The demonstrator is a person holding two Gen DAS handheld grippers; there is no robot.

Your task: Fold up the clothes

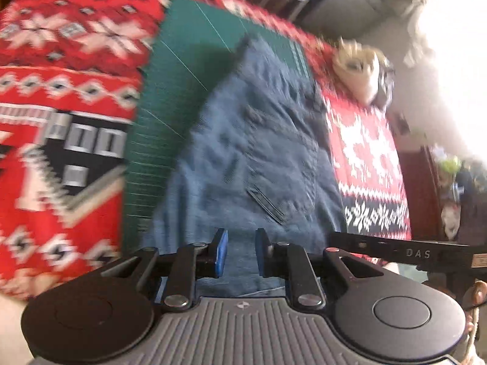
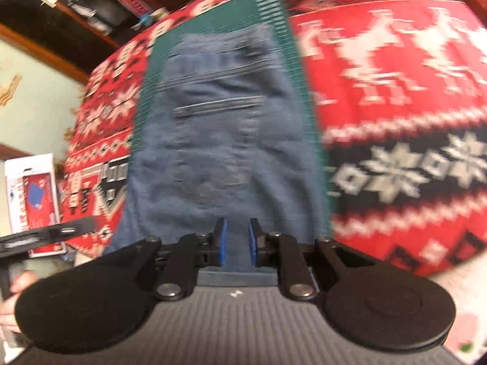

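Left wrist view, blurred: both jaws seemingly pinch the denim garment [image 1: 258, 140] over the green mat [image 1: 188, 70].

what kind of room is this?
Likely a lived-in home room, not a lab: a red patterned knit blanket under a green cutting mat, blue denim garment on it, cluttered dark wood shelving behind.

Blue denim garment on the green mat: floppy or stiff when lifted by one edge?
Probably floppy: the denim garment lies wrinkled on the green mat. Likely heavyish for cloth, given thick seams and a pocket. It should drag rather than slide freely.
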